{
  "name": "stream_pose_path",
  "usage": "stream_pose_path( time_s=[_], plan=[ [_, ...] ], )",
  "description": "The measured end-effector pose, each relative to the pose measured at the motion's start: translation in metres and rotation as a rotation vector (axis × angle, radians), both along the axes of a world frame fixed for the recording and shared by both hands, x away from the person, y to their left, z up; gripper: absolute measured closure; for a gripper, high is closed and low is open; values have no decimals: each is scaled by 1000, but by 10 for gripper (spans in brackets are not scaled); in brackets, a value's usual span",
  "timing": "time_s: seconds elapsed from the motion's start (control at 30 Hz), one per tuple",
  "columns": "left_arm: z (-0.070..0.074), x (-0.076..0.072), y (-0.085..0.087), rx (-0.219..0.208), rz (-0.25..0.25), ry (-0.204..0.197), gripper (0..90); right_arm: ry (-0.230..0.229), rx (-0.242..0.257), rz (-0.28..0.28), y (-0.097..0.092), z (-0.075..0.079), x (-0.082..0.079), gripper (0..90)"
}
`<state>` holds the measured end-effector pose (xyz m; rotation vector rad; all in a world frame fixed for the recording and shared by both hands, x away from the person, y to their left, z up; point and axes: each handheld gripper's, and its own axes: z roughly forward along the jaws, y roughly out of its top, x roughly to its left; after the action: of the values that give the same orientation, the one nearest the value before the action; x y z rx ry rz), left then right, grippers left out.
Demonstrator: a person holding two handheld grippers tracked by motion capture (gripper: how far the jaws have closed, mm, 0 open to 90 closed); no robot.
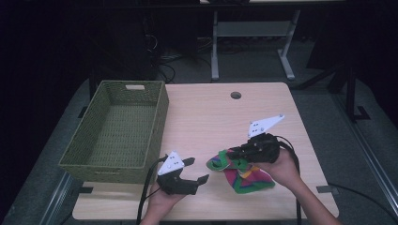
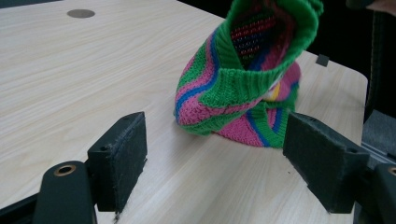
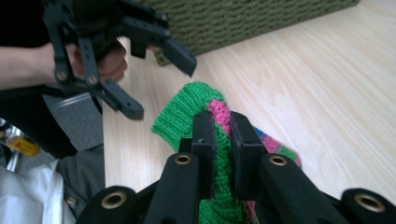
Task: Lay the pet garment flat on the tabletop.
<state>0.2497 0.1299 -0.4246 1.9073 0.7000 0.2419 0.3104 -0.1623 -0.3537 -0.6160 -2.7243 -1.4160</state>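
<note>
Knitted hat (image 1: 241, 172), striped green, pink, blue: on table (image 1: 211, 117), right of centre. Wicker basket (image 1: 117, 131), far left (likely its destination). Left gripper (image 1: 190, 172), jaws spread, facing hat. Right gripper (image 1: 233, 154), jaws pinching green cuff, lifting it open.

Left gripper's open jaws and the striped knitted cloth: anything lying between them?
Nothing: only bare light wooden table separates the left gripper from the green, pink and blue knitted cloth, as the left gripper view shows; the high view agrees.
</note>
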Motion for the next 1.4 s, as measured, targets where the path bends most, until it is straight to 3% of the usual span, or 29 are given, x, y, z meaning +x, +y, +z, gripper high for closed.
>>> stream_pose_path(
  time_s=[0.37, 0.77, 1.03, 1.2, 1.27, 1.4],
  plan=[
    [-10, 14, -23, 52, -50, -2, 232, 4, 42, -20, -13, 5, 2, 819],
    [-21, 25, -40, 46, -109, -13, 416, 3, 58, -27, -24, 9, 2, 819],
    [-26, 30, -52, 116, -106, 1, 504, 2, 61, -31, -27, 9, 3, 819],
    [-24, 32, -56, 123, -111, -13, 664, 3, 59, -42, -32, 7, 4, 819],
    [-23, 33, -56, 123, -116, -17, 772, 7, 56, -56, -36, 5, 4, 819],
    [-15, 33, -53, 97, -130, -17, 807, 5, 43, -75, -42, 2, 4, 819]
  ],
)
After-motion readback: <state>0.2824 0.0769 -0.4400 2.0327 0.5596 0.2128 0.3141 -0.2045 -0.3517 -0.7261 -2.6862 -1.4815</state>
